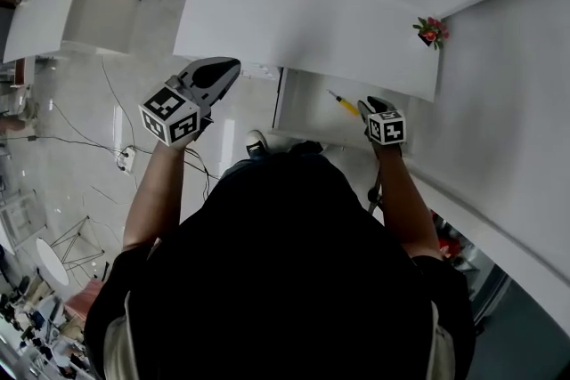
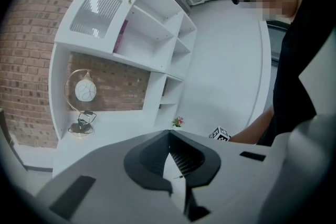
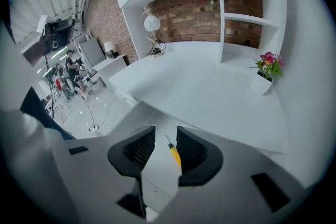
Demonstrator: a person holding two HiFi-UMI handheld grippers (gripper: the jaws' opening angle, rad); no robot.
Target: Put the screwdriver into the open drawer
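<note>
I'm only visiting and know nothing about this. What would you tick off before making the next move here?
1. Drawer open: ok.
2. Screwdriver lying inside the drawer: ok, by the head view.
3. Right hand-held gripper jaws apart: ok.
4. Right jaws fully clear of the screwdriver: cannot tell; it shows in the gap, close to one jaw.
5. Left hand-held gripper shut, nothing between its jaws, held off to the side of the drawer: ok.
</note>
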